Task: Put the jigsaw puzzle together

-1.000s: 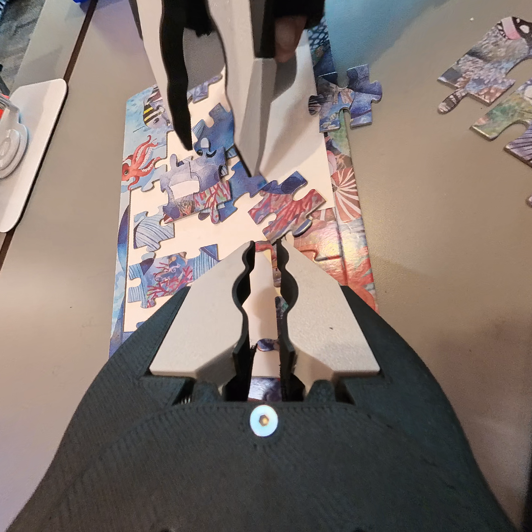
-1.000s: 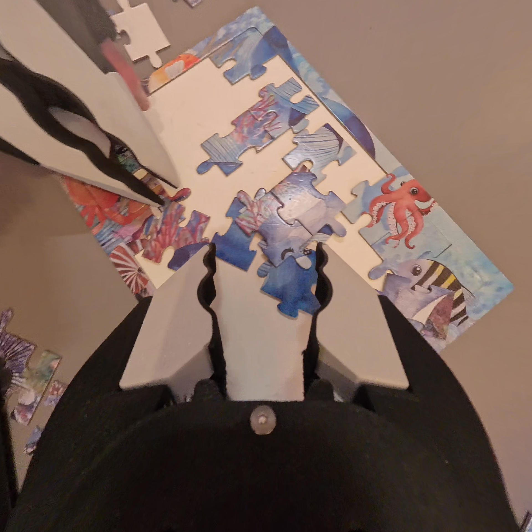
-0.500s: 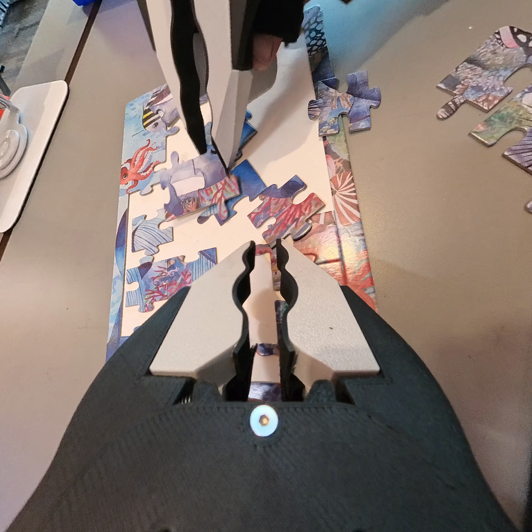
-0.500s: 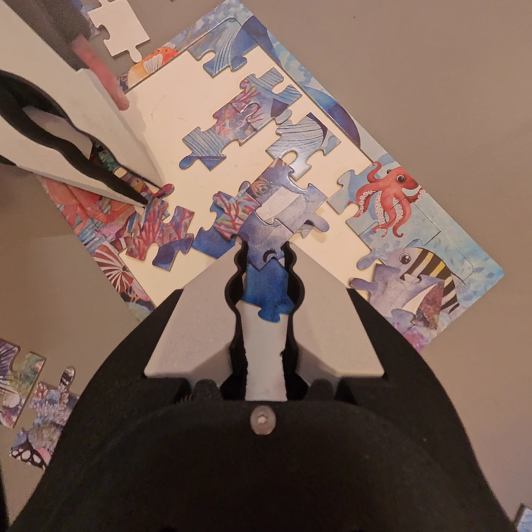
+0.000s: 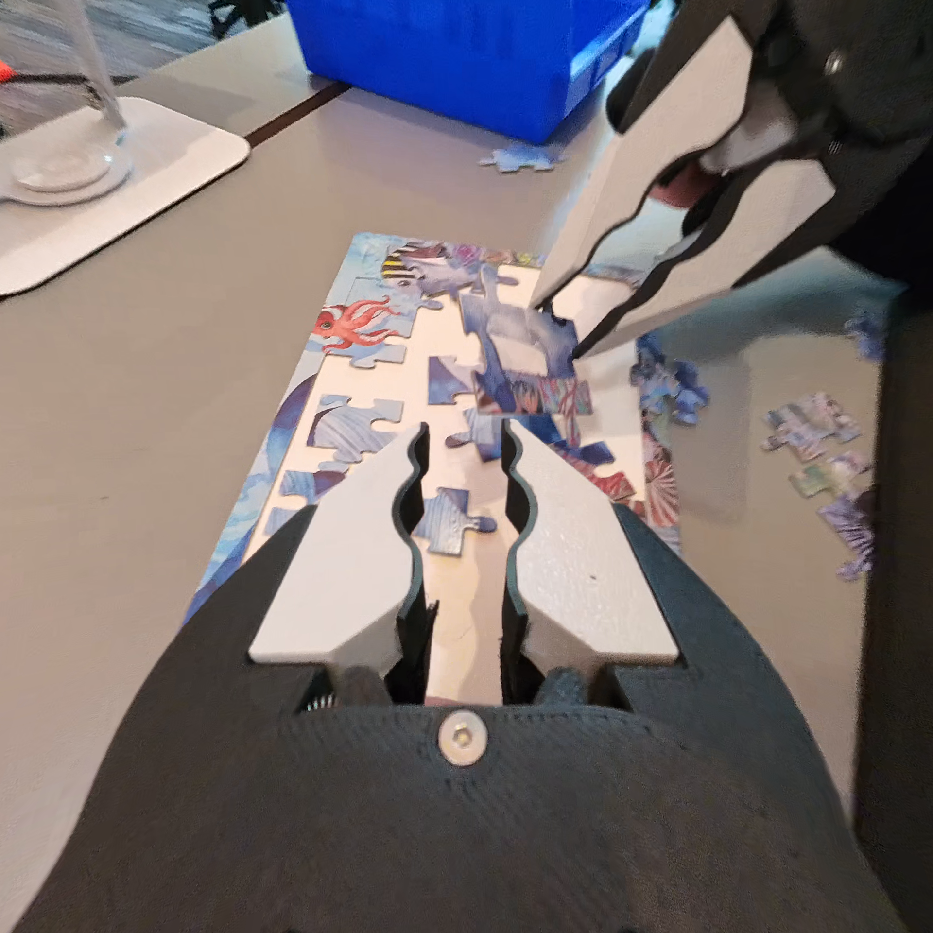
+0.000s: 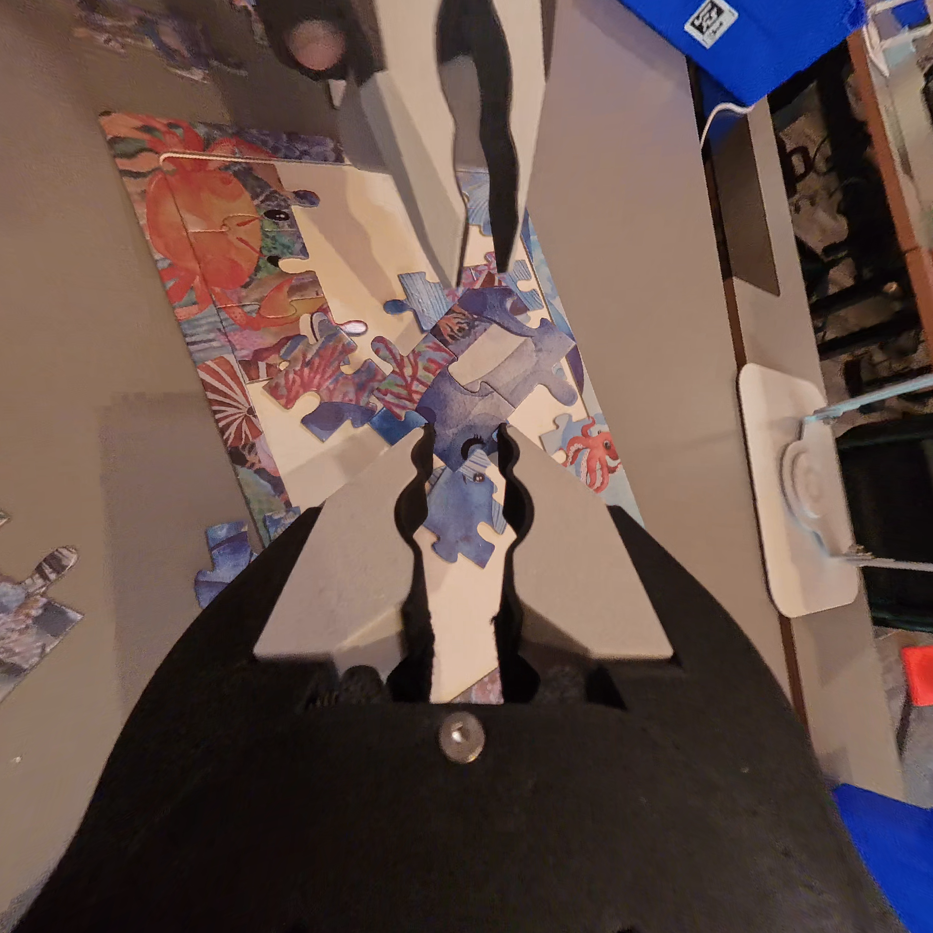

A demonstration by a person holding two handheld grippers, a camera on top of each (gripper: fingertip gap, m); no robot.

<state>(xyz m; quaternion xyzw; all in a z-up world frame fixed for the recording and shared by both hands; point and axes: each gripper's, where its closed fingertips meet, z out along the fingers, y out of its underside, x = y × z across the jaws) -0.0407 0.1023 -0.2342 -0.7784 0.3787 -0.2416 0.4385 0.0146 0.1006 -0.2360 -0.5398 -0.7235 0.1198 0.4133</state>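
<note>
Grey bench (image 5: 151,404) carrying a half-filled puzzle tray (image 5: 353,282).

Blue bin (image 5: 454,60) at 12 o'clock, white mat (image 5: 151,166) at 10 (glass on it). Right gripper (image 6: 464,429), jaws narrow, nips the joined blue pieces (image 6: 484,383); left gripper (image 5: 464,434) hovers, jaws parted and empty; loose pieces (image 5: 818,454) at 3.

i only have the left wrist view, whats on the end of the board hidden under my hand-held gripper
observer: An orange crab is already assembled there, at the board end nearest the left hand-held gripper.
operator: what are the right fingertips on
observer: The right hand-held gripper has its tips on either side of a corner of the joined blue pieces, by a dark eye mark. I can't tell whether it is clamping them.
operator: anything lying behind those tips
observer: A single blue piece lies on the bare board between its fingers, its top tucked under that corner.
</note>
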